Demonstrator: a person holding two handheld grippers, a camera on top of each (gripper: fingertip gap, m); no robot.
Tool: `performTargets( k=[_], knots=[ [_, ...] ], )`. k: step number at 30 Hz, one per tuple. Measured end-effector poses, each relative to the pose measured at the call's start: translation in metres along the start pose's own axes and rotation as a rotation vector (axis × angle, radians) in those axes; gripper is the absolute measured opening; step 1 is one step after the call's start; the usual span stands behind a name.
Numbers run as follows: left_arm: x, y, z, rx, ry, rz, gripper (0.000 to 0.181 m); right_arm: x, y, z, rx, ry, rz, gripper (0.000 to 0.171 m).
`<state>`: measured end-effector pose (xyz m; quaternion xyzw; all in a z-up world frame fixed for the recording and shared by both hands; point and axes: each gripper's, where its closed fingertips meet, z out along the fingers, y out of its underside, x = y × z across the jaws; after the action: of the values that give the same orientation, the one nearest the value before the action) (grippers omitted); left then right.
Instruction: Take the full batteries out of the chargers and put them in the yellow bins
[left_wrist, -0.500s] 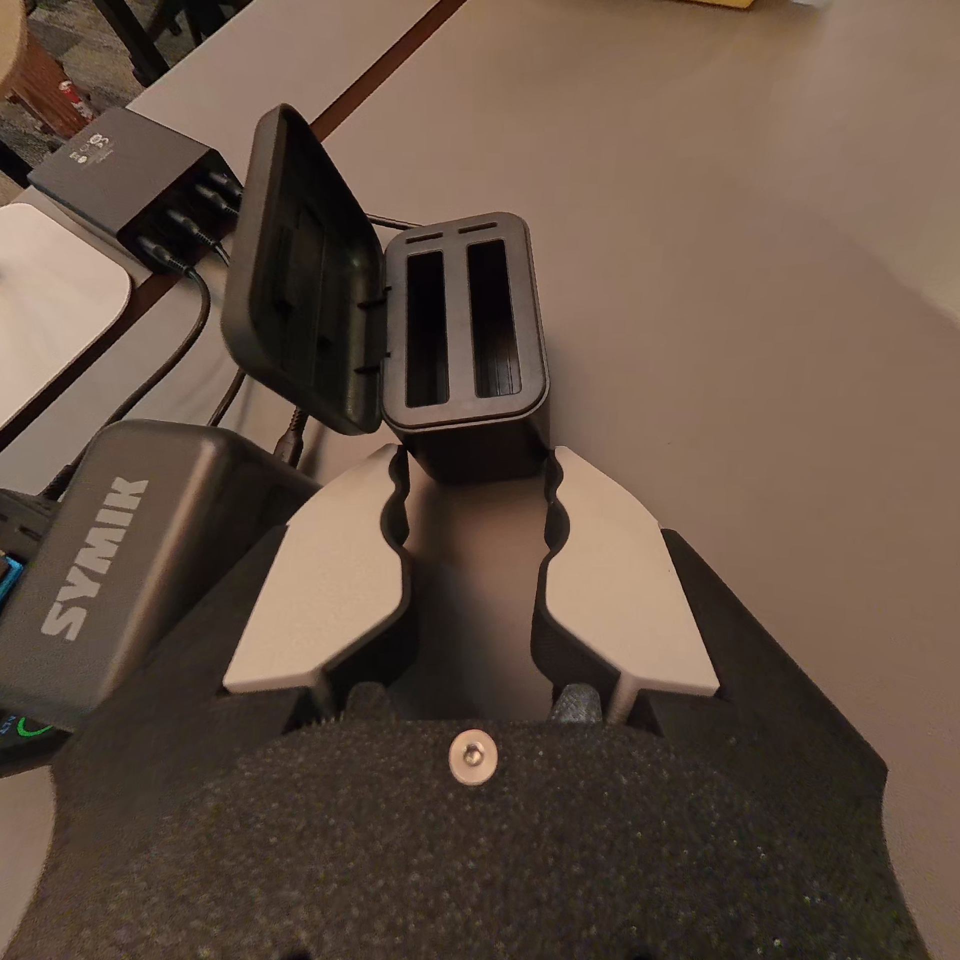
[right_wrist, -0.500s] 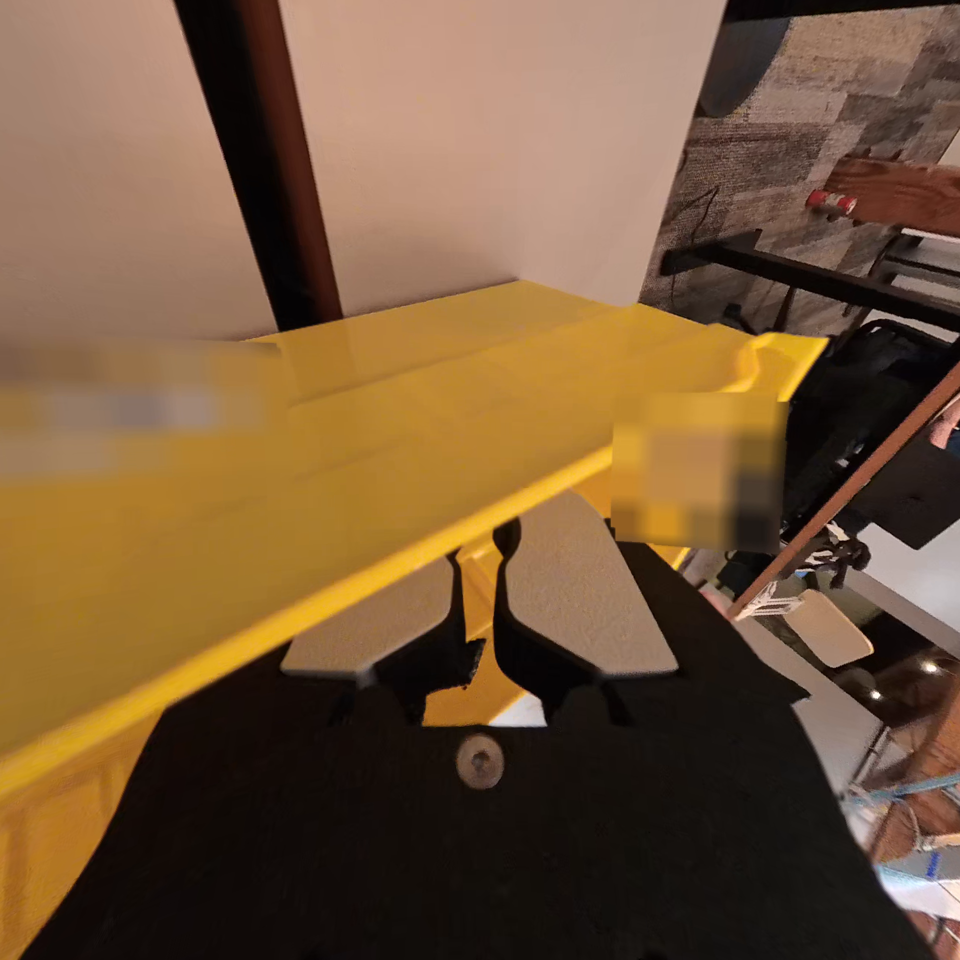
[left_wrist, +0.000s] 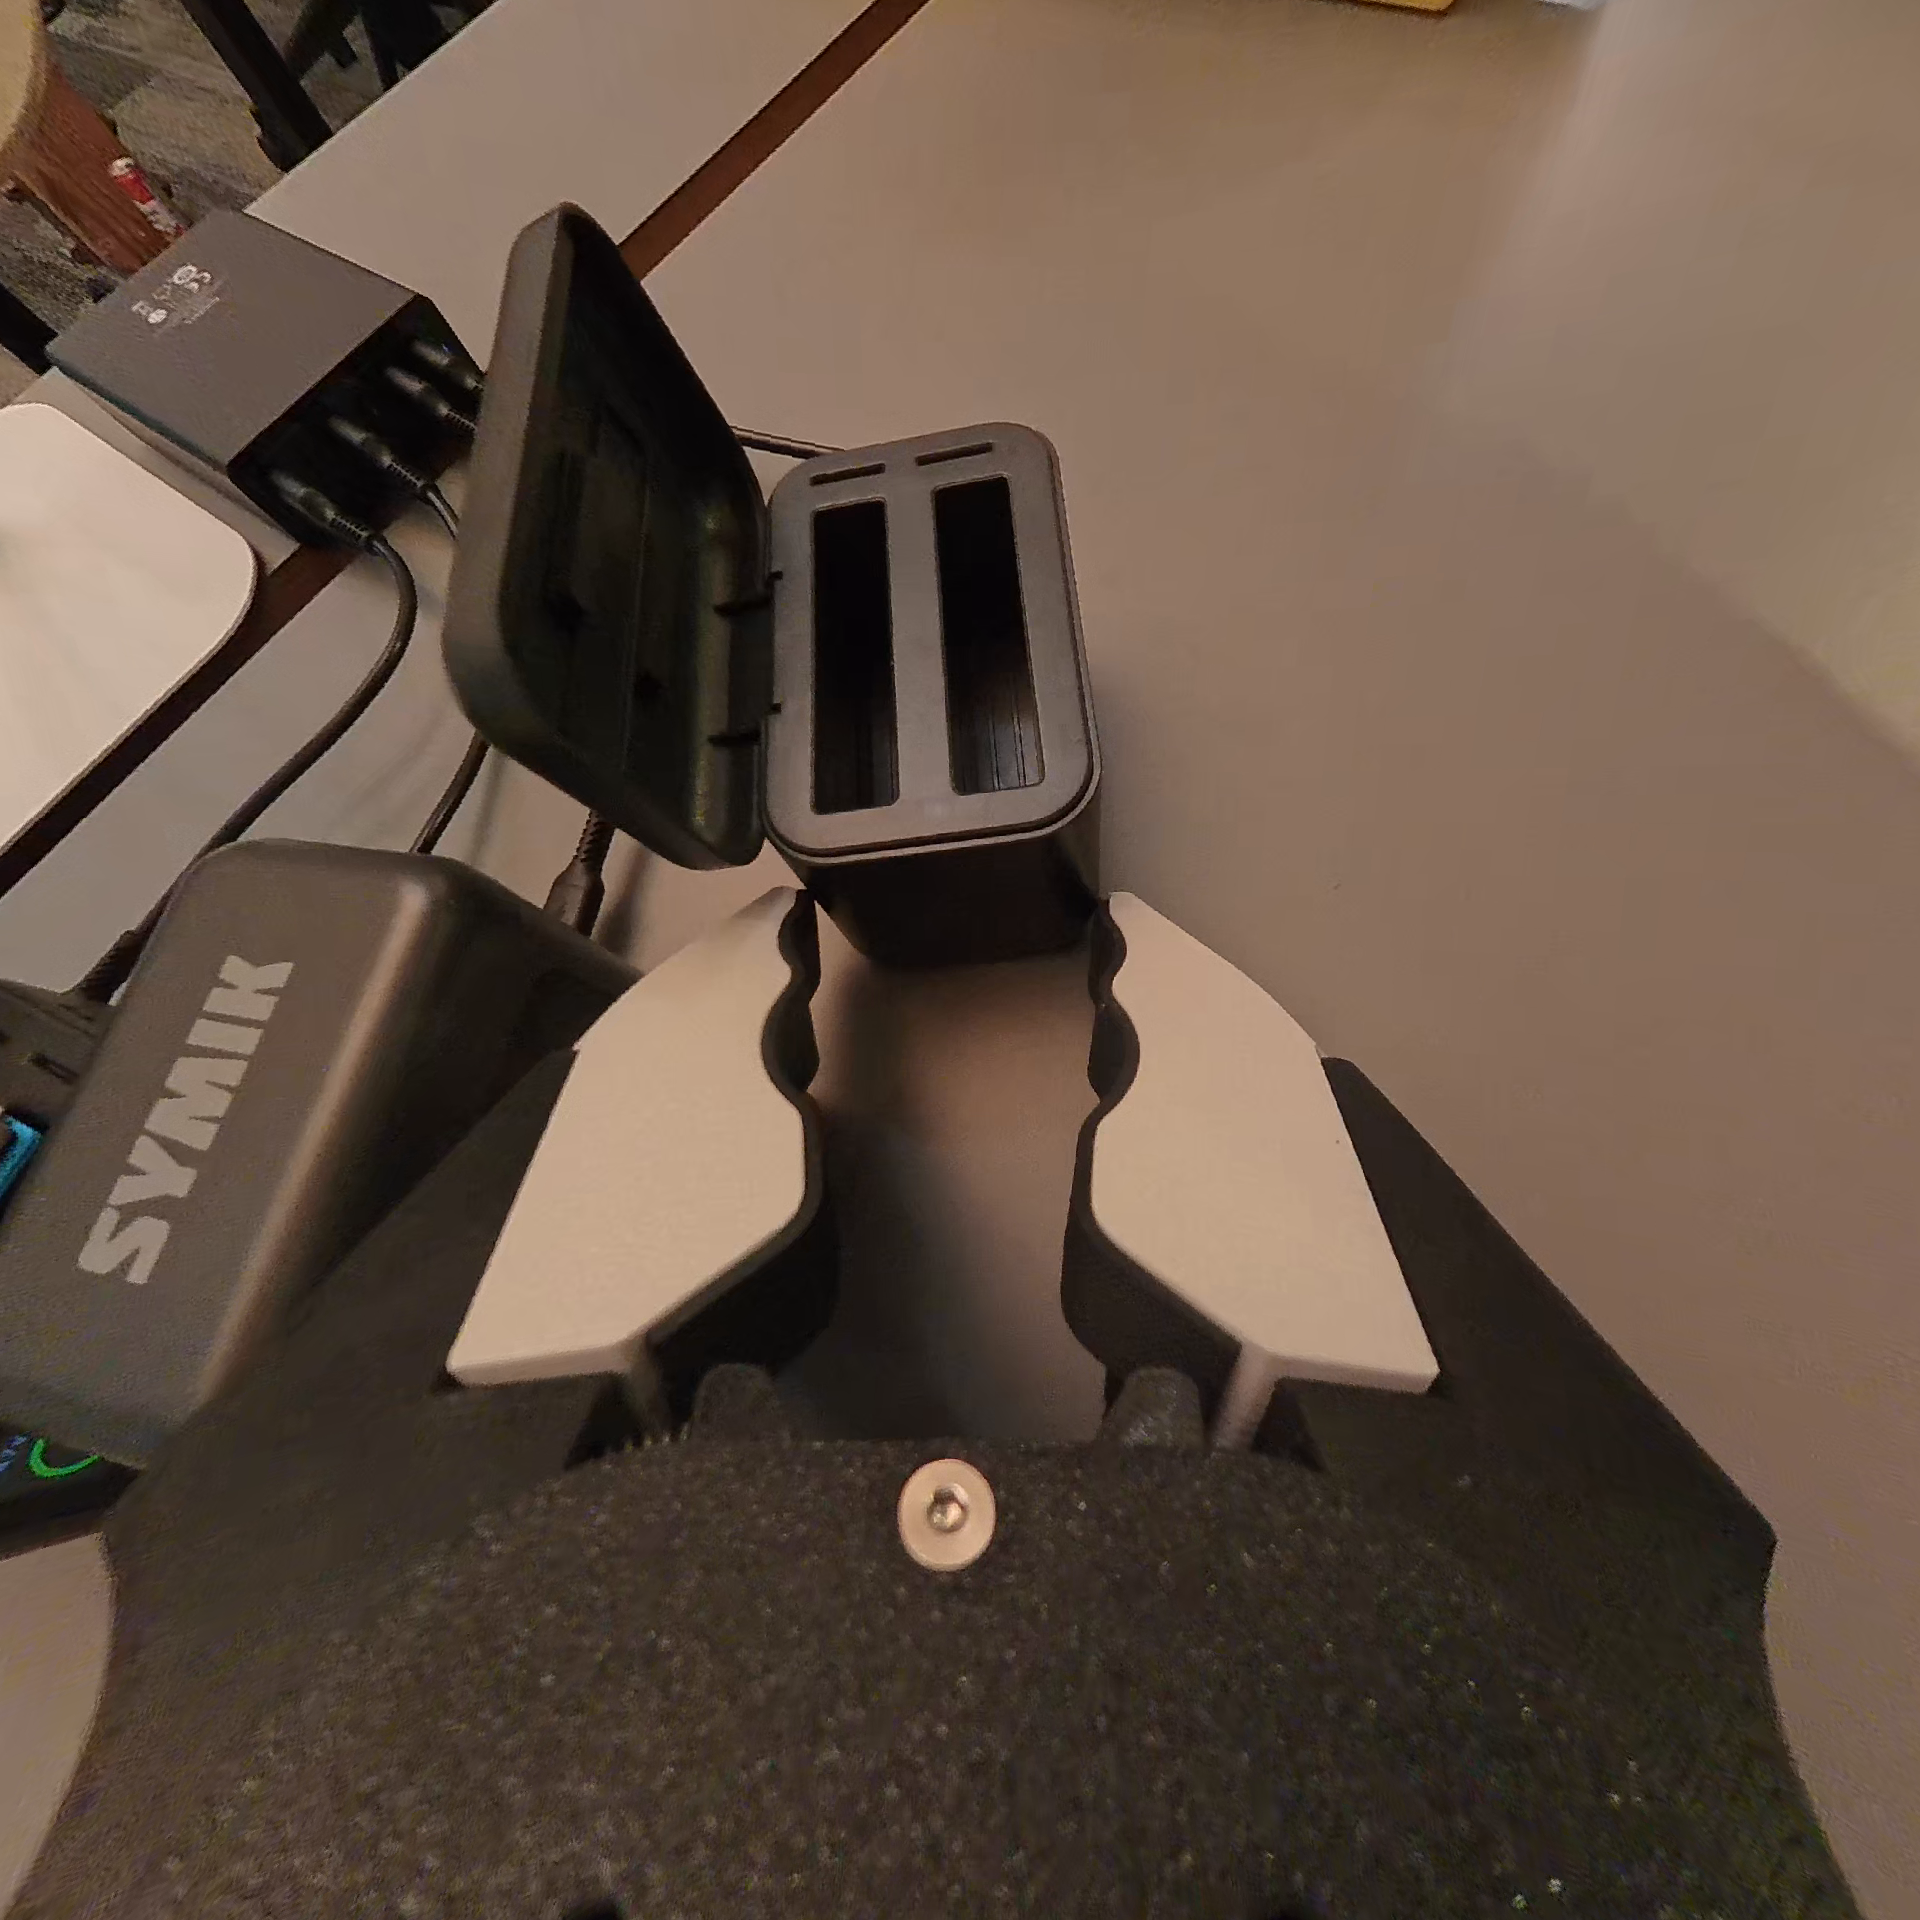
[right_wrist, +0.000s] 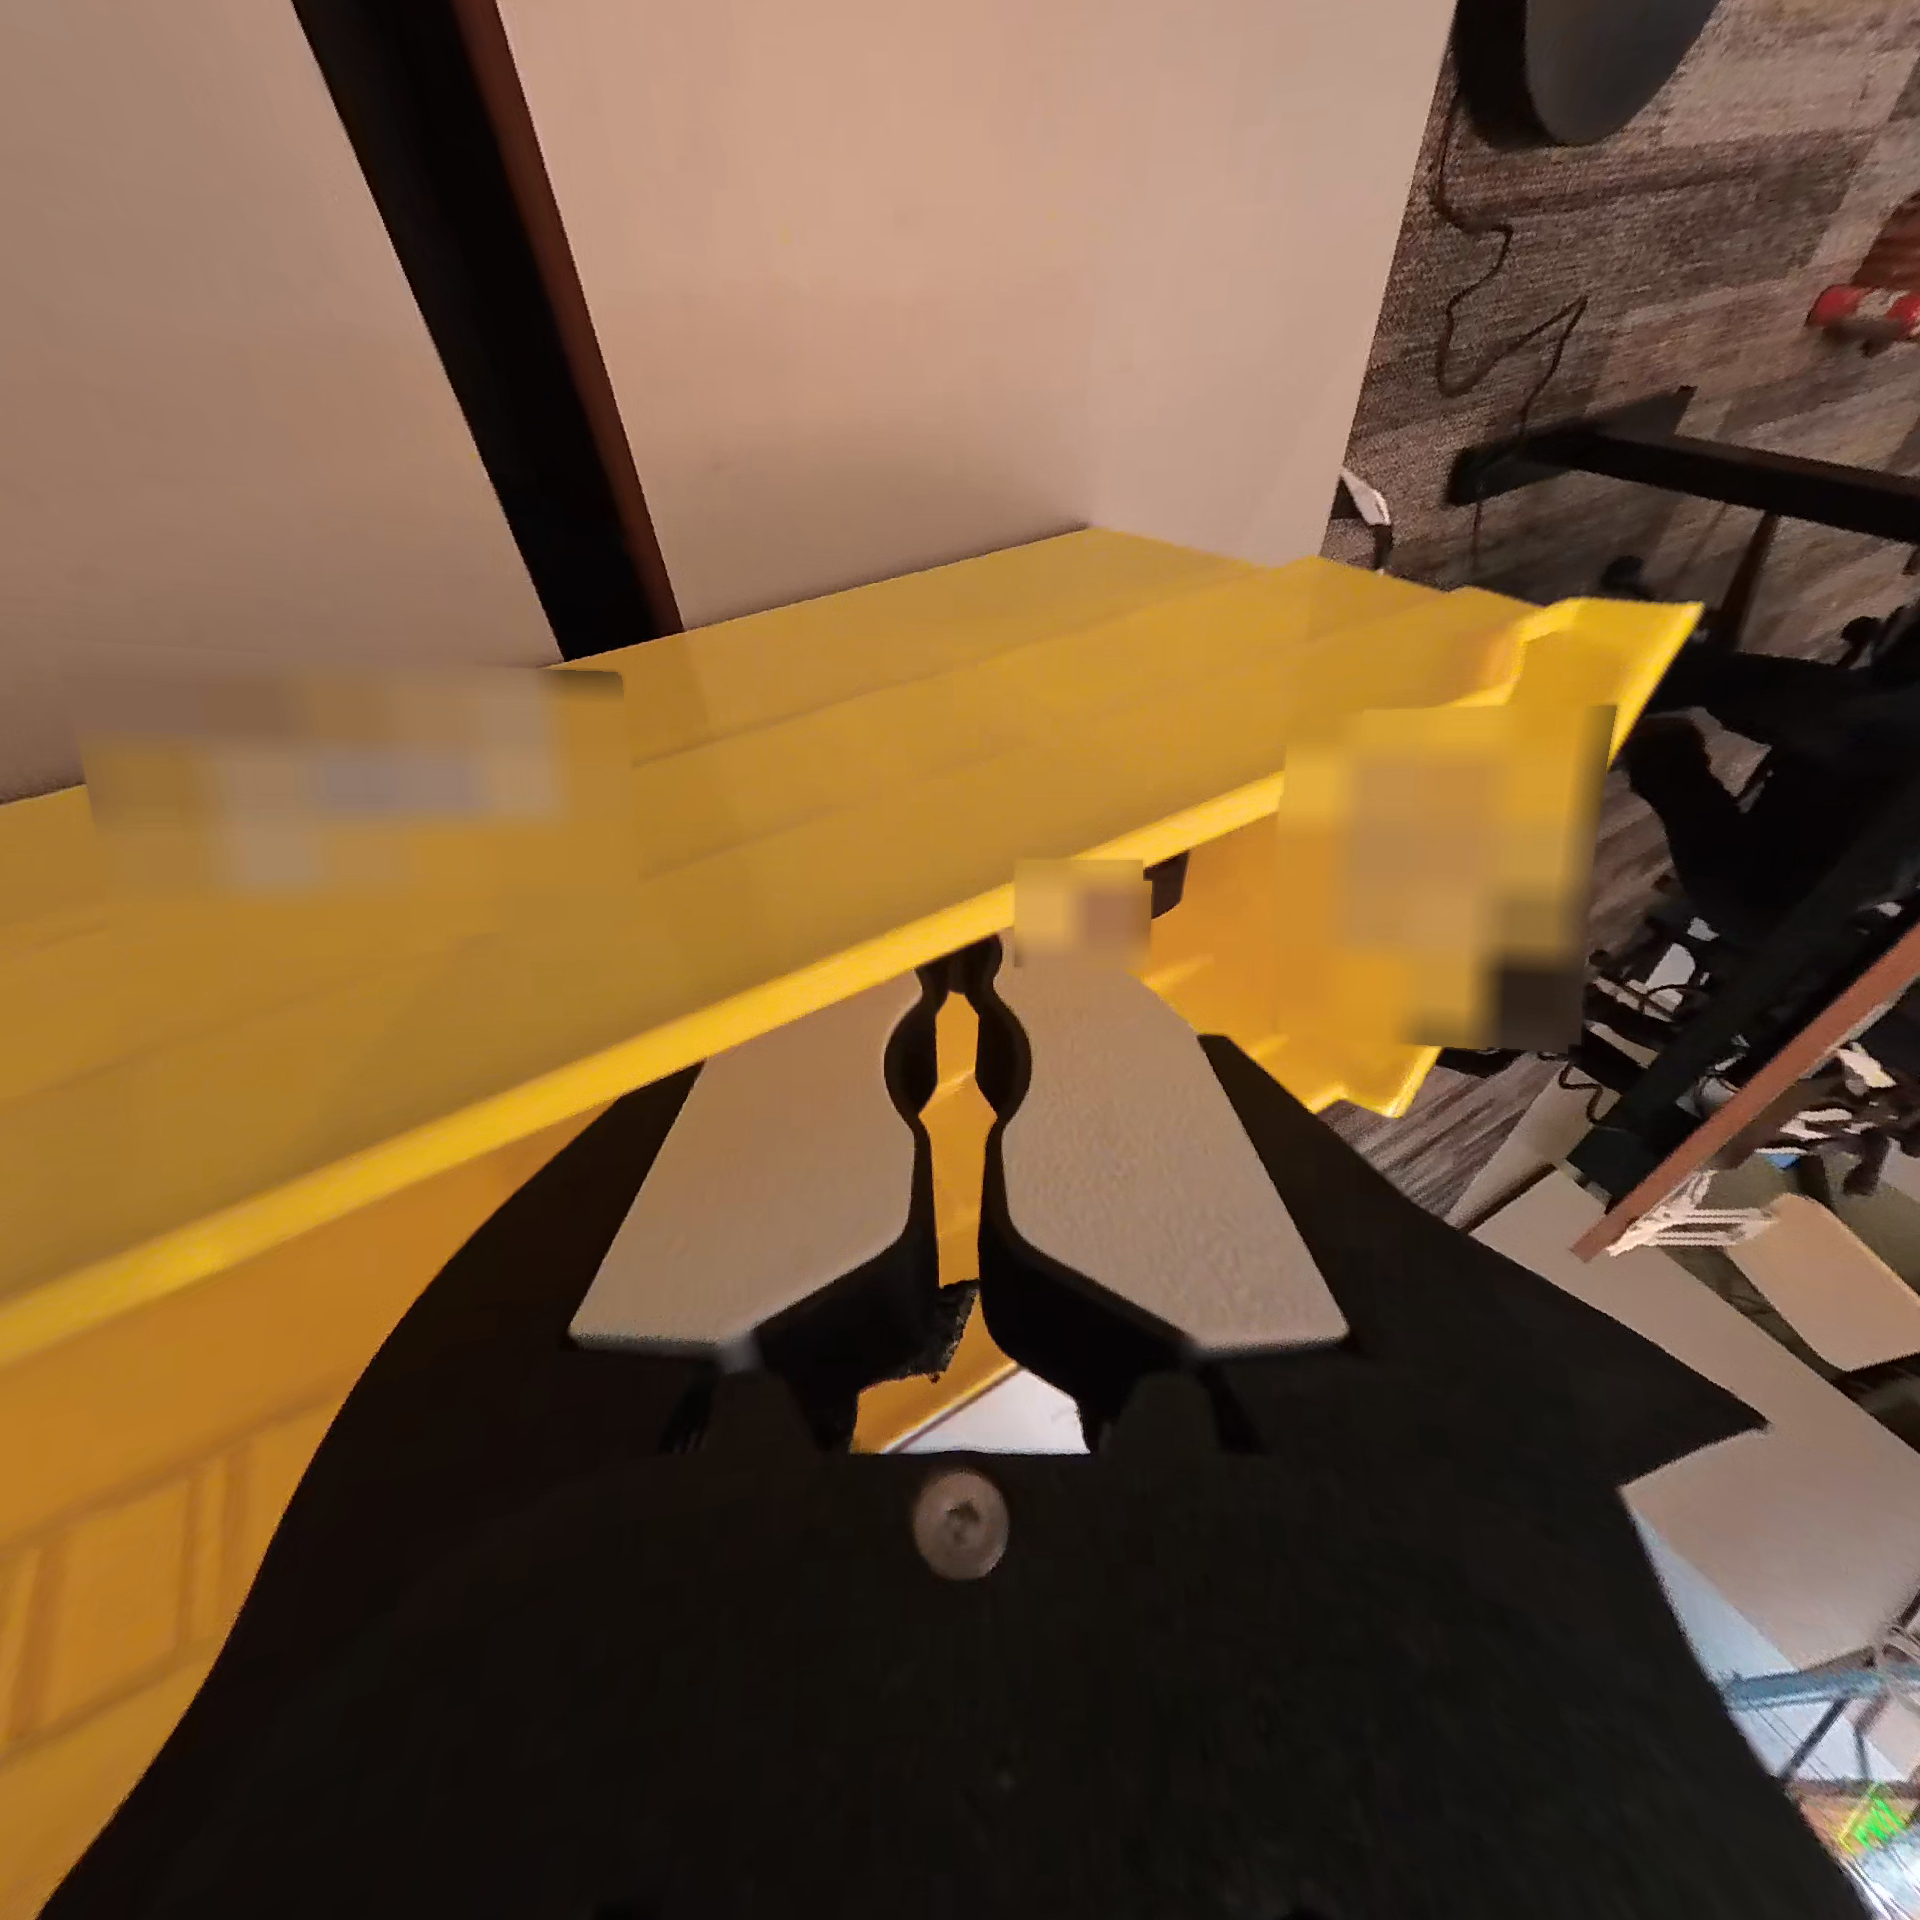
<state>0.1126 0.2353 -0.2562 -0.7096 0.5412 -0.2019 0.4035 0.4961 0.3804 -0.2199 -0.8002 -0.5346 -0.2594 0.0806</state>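
Up close in the left wrist view, the left gripper (left_wrist: 951, 914) is spread wide, its tips flanking the near end of the black charger (left_wrist: 940, 665) on the grey table (left_wrist: 1455, 520); whether they touch it I cannot tell. The lid (left_wrist: 603, 540) is swung open to the left, and both slots look empty. A second black box (left_wrist: 208, 1122) sits at lower left, with a hub (left_wrist: 239, 343) and cables (left_wrist: 384, 634) beyond.

In the right wrist view, the right gripper (right_wrist: 961, 987) has its fingers nearly together with only a thin gap, nothing visibly between them, tips just under the rim of the yellow bin (right_wrist: 727, 831). No battery shows in either view.
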Motion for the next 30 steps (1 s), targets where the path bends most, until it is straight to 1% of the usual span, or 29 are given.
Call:
performTargets(
  k=[6, 12, 15, 17, 19, 23, 26, 27, 30],
  knots=[
    [0.000, 0.000, 0.000, 0.000, 0.000, 0.001, 0.050, -0.004, 0.002, -0.003, 0.021, -0.008, 0.031, 0.001],
    [0.000, 0.000, 0.000, 0.000, 0.001, 0.001, 0.050, -0.029, -0.002, -0.011, 0.035, -0.180, 0.077, 0.000],
    [0.000, 0.000, 0.000, 0.000, 0.001, 0.001, 0.050, -0.031, -0.006, -0.007, 0.029, -0.199, 0.067, 0.000],
    [0.000, 0.000, 0.000, 0.000, 0.002, 0.001, 0.050, -0.027, -0.004, 0.000, -0.001, -0.181, 0.042, 0.000],
    [0.000, 0.000, 0.000, 0.000, 0.003, 0.001, 0.050, -0.017, -0.005, 0.006, 0.007, -0.128, 0.035, 0.000],
    [0.001, 0.000, 0.000, 0.000, 0.005, 0.001, 0.050, 0.013, -0.005, 0.013, 0.027, 0.015, 0.073, 0.000],
    [0.001, 0.000, 0.000, 0.000, 0.005, 0.001, 0.050, 0.040, 0.001, 0.015, 0.005, 0.174, 0.086, 0.000],
    [0.001, 0.000, 0.000, 0.000, 0.005, 0.001, 0.050, 0.044, 0.001, 0.014, 0.018, 0.197, 0.099, 0.000],
    [0.001, 0.000, 0.000, 0.000, 0.005, 0.002, 0.050, 0.042, 0.002, 0.009, 0.042, 0.195, 0.109, 0.002]
  ],
)
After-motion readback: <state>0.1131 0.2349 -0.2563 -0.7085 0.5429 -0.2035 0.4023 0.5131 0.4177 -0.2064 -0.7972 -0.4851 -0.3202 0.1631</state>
